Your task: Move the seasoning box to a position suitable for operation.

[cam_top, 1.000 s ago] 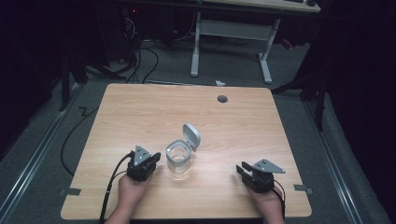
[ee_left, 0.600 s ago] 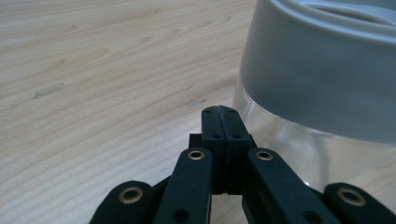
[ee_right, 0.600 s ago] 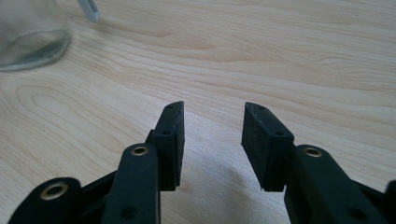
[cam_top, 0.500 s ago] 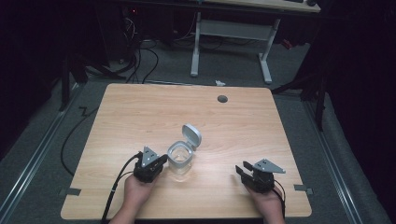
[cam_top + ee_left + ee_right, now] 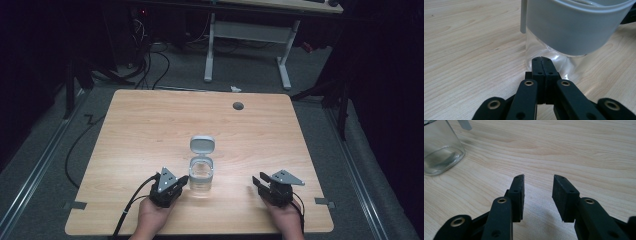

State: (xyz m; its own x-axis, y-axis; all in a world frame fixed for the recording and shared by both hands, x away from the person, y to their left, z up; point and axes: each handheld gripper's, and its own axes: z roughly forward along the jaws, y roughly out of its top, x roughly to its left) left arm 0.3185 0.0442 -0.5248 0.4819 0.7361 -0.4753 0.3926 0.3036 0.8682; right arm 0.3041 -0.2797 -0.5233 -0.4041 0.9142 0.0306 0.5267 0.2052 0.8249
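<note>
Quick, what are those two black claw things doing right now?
Left gripper: shut, empty, tips at the clear glass jar with grey flip lid.
Right gripper: open, empty.

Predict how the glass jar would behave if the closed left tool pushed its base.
The jar looks rigid, smooth glass, so it would probably slide on the table. Its raised lid and grey collar sit high, so a higher push might tip it.

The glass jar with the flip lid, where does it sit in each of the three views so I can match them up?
High view: jar stands near the table's front edge, centre, lid hinged open behind it, just right of the left claw.
Left gripper view: top right, close up, grey collar above clear glass, directly beyond the shut claw.
Right gripper view: top left corner, glass base cut by the edge.
Shared landmark: the light wood-grain table.
</note>
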